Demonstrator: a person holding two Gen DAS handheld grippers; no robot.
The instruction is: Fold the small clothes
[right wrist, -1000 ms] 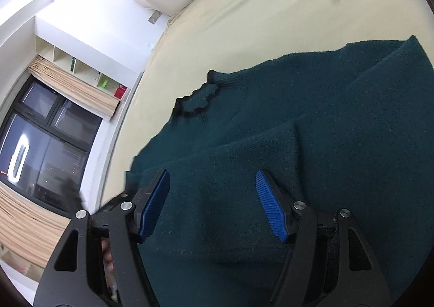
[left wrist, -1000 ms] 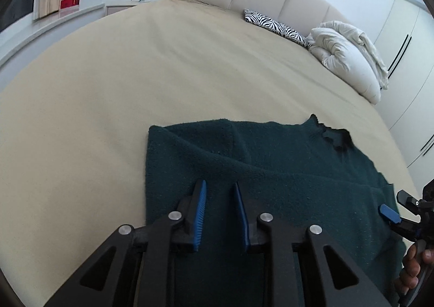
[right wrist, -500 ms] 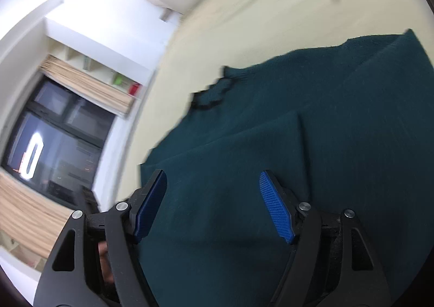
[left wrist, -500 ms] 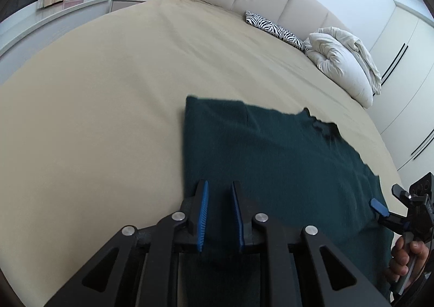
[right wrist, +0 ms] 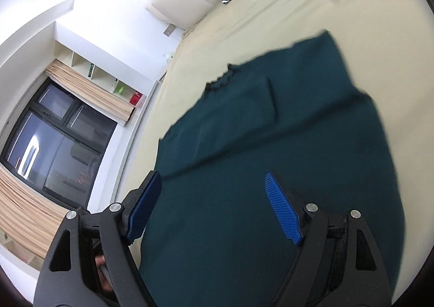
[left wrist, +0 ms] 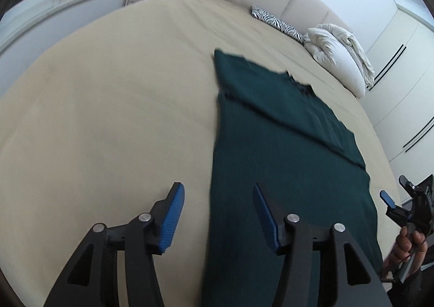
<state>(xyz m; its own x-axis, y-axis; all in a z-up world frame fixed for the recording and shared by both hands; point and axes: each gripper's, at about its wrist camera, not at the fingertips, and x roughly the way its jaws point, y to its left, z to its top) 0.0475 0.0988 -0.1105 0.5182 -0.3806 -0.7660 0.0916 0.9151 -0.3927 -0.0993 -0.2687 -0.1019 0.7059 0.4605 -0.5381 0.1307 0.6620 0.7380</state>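
Note:
A dark green knitted sweater (left wrist: 284, 160) lies flat on the beige bed, one sleeve folded across its body, black-trimmed collar toward the headboard. My left gripper (left wrist: 217, 214) is open and empty above the sweater's left edge near the hem. My right gripper (right wrist: 214, 206) is open and empty over the sweater (right wrist: 271, 149) near its lower part. The right gripper also shows at the right edge of the left wrist view (left wrist: 401, 206), held in a hand.
The beige bed sheet (left wrist: 108, 117) spreads wide to the left. A zebra-print cushion (left wrist: 276, 24) and a white duvet bundle (left wrist: 341, 57) lie by the padded headboard. Wardrobe doors stand at the right. A window and shelves (right wrist: 54, 127) are beyond the bed's side.
My left gripper was shut on the sweater's fabric, has let it go and opened, and has drawn back. The sweater now lies flatter with the sleeve folded over. The right gripper stayed open.

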